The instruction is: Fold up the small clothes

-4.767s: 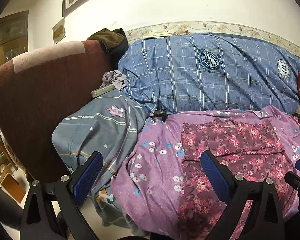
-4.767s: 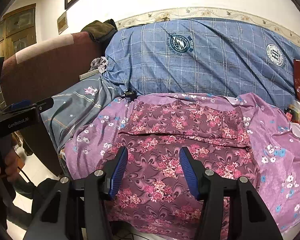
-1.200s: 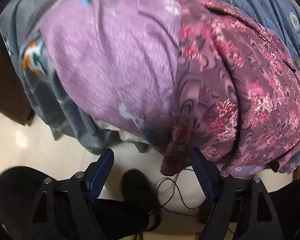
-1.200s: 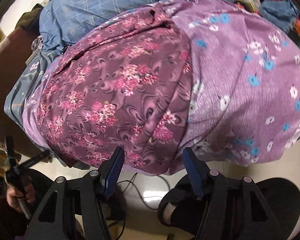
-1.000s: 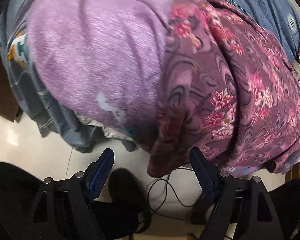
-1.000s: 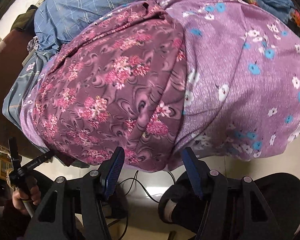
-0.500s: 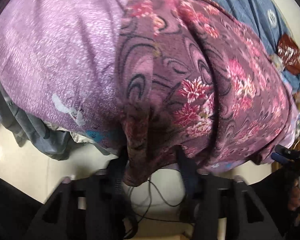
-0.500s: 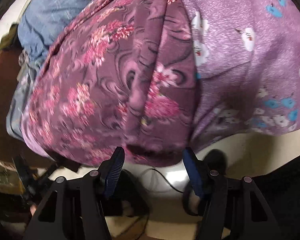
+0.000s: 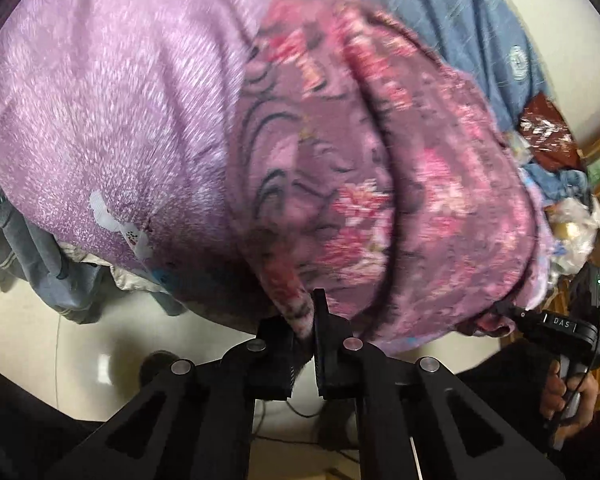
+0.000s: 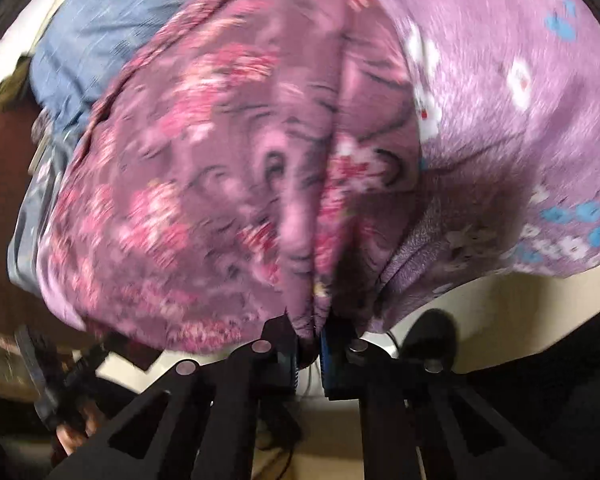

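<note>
My left gripper [image 9: 309, 322] is clenched on the hanging hem of the dark floral garment [image 9: 380, 184], low in the centre of the left wrist view; a fold of the cloth is pinched between the black fingers. My right gripper [image 10: 310, 334] is likewise clamped on the same garment [image 10: 228, 168], low in the centre of the right wrist view, cloth bunching into a crease above the pads. The garment drapes over the lilac flowered blanket [image 9: 112, 100], which fills the upper left of the left view and the upper right of the right view. A blue checked quilt [image 9: 452, 28] lies behind. Pale floor [image 9: 84, 344] shows below the hem.
</note>
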`<state>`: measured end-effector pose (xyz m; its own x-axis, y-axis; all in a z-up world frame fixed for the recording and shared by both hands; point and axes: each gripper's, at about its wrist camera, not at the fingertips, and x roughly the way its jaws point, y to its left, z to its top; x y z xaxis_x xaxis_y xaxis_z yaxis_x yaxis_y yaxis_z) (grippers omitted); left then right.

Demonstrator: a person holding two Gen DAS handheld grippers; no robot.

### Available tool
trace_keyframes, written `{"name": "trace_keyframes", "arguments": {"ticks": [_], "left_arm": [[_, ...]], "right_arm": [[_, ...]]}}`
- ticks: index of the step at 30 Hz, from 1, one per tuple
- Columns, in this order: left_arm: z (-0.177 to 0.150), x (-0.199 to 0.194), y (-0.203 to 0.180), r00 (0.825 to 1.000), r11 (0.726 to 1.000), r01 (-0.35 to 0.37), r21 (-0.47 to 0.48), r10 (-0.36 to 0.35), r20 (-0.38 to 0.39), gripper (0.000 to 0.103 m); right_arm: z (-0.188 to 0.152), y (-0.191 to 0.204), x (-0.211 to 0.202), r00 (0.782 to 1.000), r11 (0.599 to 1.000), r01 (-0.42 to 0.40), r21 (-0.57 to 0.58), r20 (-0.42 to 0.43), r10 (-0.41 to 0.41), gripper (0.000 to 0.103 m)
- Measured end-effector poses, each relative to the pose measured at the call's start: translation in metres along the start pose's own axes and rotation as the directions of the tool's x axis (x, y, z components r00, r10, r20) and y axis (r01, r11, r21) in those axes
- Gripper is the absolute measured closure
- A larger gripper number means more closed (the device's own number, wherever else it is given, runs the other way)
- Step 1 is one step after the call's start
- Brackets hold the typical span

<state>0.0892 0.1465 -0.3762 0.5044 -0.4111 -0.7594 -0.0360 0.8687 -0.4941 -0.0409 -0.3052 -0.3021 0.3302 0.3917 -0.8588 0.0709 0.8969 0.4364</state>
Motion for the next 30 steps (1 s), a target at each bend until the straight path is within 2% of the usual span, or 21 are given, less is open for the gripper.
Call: {"name": "trace_keyframes", "arguments": {"ticks": [4, 6, 9, 12, 17, 21, 23, 27, 30], "left_arm": [[-0.005, -0.017, -0.007, 0.998, 0.997, 0.056, 0.044, -0.056, 0.004, 0.098], [-0.007, -0.031, -0.012, 0.997, 0.994, 0.082, 0.067, -0.082, 0.009, 0.098], [-0.005, -0.058, -0.015, 0.991, 0.989, 0.126, 0.08, -0.129, 0.032, 0.098], [-0.002, -0.092, -0.009, 0.981, 0.982, 0.178, 0.069, -0.182, 0.069, 0.098], [0.023, -0.162, -0.019, 0.953, 0.964, 0.24, 0.111, -0.256, 0.163, 0.098], [0.06, -0.207, -0.027, 0.924, 0.952, 0.27, 0.142, -0.298, 0.239, 0.098], [0.078, -0.218, -0.029, 0.914, 0.95, 0.273, 0.151, -0.305, 0.268, 0.098], [0.129, -0.224, -0.039, 0.896, 0.953, 0.269, 0.14, -0.301, 0.327, 0.098], [0.174, -0.203, -0.043, 0.893, 0.965, 0.238, 0.109, -0.262, 0.365, 0.098]], "right_arm": [[-0.003, 0.008, -0.038, 0.998, 0.997, -0.057, -0.049, 0.01, 0.058, 0.097], [0.001, 0.013, -0.055, 0.994, 0.992, -0.11, -0.054, 0.008, 0.111, 0.097], [0.003, 0.019, -0.082, 0.973, 0.973, -0.226, -0.051, 0.023, 0.228, 0.097], [0.011, 0.024, -0.115, 0.935, 0.938, -0.342, -0.063, 0.074, 0.346, 0.097], [0.041, 0.034, -0.166, 0.845, 0.864, -0.495, -0.094, 0.179, 0.503, 0.097], [0.07, 0.044, -0.181, 0.8, 0.833, -0.545, -0.096, 0.24, 0.55, 0.097], [0.091, 0.045, -0.188, 0.775, 0.817, -0.569, -0.094, 0.272, 0.571, 0.097], [0.137, 0.051, -0.189, 0.742, 0.805, -0.587, -0.093, 0.337, 0.58, 0.098], [0.186, 0.05, -0.173, 0.738, 0.809, -0.586, -0.046, 0.384, 0.556, 0.098]]}}
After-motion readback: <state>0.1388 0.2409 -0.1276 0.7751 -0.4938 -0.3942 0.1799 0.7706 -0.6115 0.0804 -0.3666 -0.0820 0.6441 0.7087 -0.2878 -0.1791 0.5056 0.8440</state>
